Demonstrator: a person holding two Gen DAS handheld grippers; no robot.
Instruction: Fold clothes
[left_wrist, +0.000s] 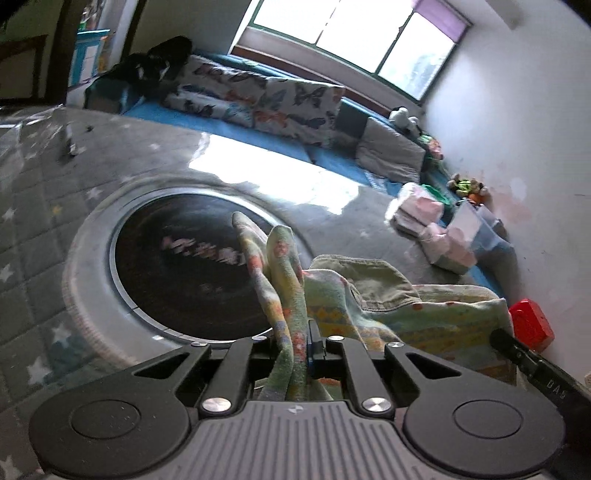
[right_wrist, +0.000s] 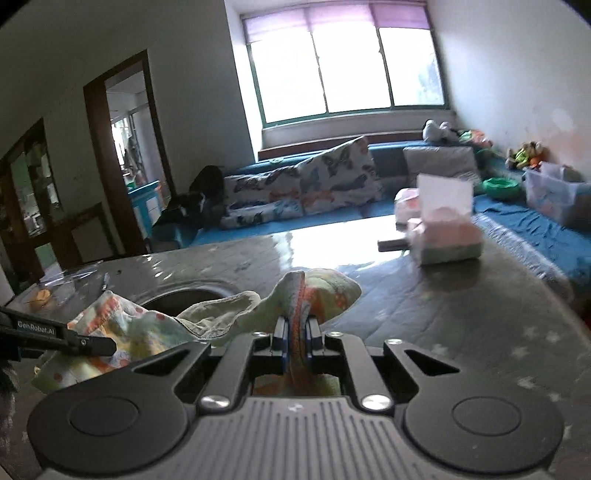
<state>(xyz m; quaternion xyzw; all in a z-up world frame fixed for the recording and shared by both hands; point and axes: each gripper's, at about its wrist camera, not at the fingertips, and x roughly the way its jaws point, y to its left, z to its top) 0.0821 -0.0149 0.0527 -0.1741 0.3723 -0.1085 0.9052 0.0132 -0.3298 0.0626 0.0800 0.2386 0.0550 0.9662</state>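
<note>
A small pale green patterned garment (left_wrist: 388, 295) with orange and yellow prints hangs between both grippers above the grey table (left_wrist: 258, 173). My left gripper (left_wrist: 293, 332) is shut on one bunched edge of it. My right gripper (right_wrist: 295, 328) is shut on another bunched edge (right_wrist: 317, 291). The cloth sags between them (right_wrist: 140, 325). The right gripper's body shows at the right edge of the left wrist view (left_wrist: 532, 362). The left gripper's body shows at the left of the right wrist view (right_wrist: 59, 338).
A round dark inset (left_wrist: 188, 269) sits in the table under the garment. A stack of folded pink clothes (right_wrist: 443, 232) lies at the table's far right. A red box (left_wrist: 532, 325) is at the right. A blue sofa with butterfly cushions (right_wrist: 303, 184) stands behind.
</note>
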